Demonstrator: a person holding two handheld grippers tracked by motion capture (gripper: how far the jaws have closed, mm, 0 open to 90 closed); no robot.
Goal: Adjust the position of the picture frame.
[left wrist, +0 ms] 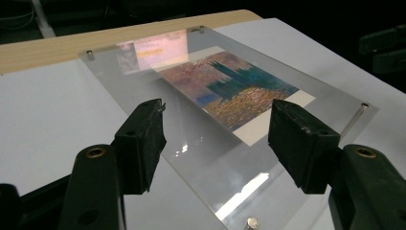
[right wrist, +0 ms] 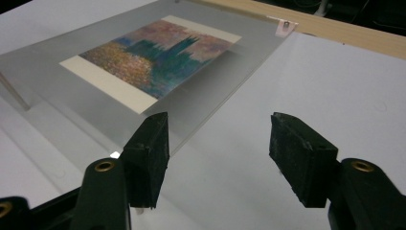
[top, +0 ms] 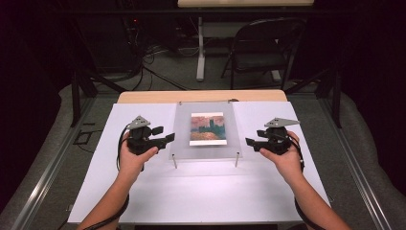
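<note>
A clear acrylic frame (top: 181,124) on metal standoff pegs lies mid-table, with a painted picture (top: 207,128) of teal, pink and orange inside it. My left gripper (top: 171,138) hovers at the frame's left edge, jaws open and empty. In the left gripper view the frame (left wrist: 201,143) and picture (left wrist: 234,88) lie just beyond the open left gripper (left wrist: 218,132). My right gripper (top: 247,142) hangs off the frame's right edge, also open with nothing held. The right gripper view shows the picture (right wrist: 153,57) under the clear frame (right wrist: 57,91), ahead and left of the right gripper (right wrist: 218,143).
A white sheet (top: 201,191) covers the table, with a wooden strip (top: 201,96) at the far edge. Beyond the table stand a folding chair (top: 263,48) and a table leg (top: 200,48) on grey floor. Bare white sheet lies on both sides of the frame.
</note>
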